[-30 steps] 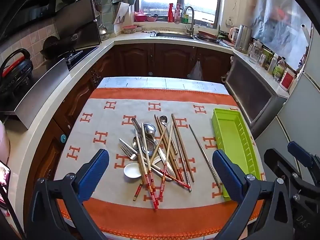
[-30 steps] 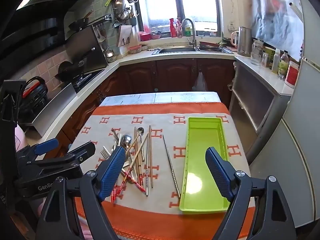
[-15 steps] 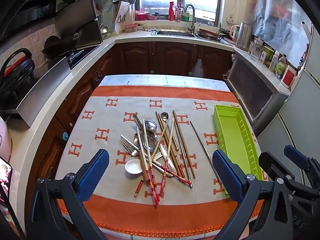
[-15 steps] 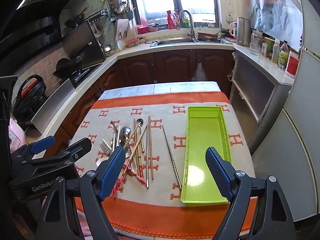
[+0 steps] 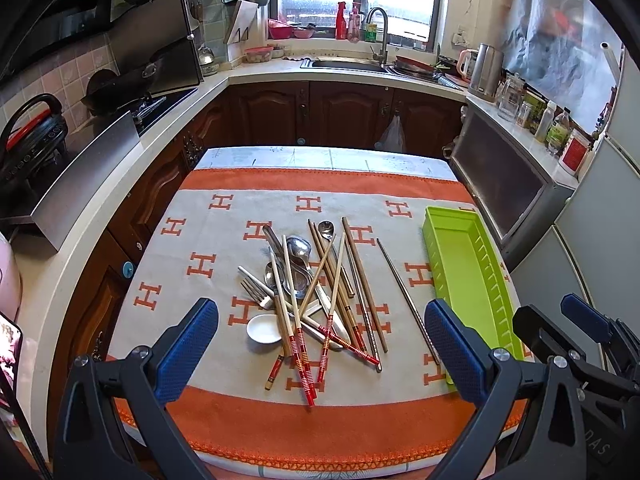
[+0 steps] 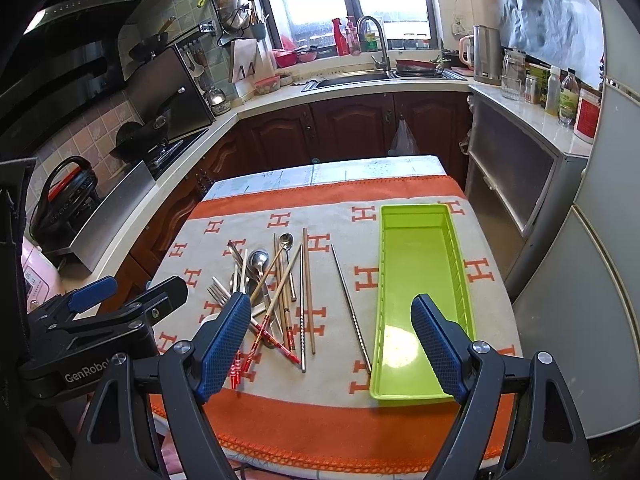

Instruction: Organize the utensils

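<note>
A cloth with a beige field, orange H motifs and broad orange borders (image 5: 224,236) covers the table. On its right side lies a plain lime-green plastic tray (image 6: 420,264). Left of it, pale wooden chopsticks with red-and-gold banded ends (image 5: 298,344) cross silver metal spoons (image 5: 298,246), and a glossy white ceramic spoon (image 5: 262,329) sits nearer. Both grippers' finger pads (image 6: 224,344) are blue with a fine dimpled texture on black frames.

Your left tongs (image 5: 320,344) and right tongs (image 6: 332,344) both gape wide, empty, side by side, low in each frame.
</note>
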Tool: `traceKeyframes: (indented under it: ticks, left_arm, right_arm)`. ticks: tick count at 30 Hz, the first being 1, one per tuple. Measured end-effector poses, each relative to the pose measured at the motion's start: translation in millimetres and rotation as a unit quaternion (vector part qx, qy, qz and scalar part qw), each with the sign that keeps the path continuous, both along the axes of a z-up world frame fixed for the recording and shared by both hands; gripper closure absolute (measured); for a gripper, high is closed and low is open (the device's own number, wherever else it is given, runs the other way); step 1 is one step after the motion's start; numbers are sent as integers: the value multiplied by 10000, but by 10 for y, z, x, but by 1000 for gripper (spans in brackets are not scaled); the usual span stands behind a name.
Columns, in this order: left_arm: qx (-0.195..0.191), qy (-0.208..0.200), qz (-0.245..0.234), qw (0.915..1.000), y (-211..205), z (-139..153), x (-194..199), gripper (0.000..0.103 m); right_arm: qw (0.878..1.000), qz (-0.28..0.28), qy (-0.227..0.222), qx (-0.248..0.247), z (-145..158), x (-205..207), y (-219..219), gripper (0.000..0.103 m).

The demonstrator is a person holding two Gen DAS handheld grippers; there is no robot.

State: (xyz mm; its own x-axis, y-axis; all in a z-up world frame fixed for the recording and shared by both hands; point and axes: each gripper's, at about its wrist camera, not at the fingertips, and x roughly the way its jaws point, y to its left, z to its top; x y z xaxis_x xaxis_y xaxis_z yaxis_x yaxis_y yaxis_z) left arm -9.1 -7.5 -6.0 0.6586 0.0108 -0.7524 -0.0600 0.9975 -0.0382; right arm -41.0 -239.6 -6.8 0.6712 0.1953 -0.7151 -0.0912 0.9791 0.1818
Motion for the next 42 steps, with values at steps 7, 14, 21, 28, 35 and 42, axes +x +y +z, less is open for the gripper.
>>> traceKeyframes:
  ticks: [7, 14, 21, 28, 35, 42]
  left_arm:
    - [9, -26, -9, 10000, -16, 11, -13, 1]
    - [6, -33, -16, 10000, -8, 20, -10, 2]
    - [3, 11, -16, 10000, -16, 24, 0, 2]
    - [12, 20, -19, 10000, -16, 24, 6, 2]
    - [25, 34, -17, 10000, -5, 23, 4, 2]
    - [28, 39, -15, 10000, -1, 8, -2, 2]
  right_arm:
    - [10000, 5, 6, 6, -6, -5, 2, 19]
    - [10000, 4, -2, 14, -19, -4, -1, 19]
    - [10000, 1, 5, 11, -23, -4, 1, 19]
    - [10000, 2, 9, 23, -31, -15, 0, 19]
    - [10000, 5, 22, 29, -54, -23, 16, 19]
    - [10000, 7, 28, 35, -71, -25, 13, 19]
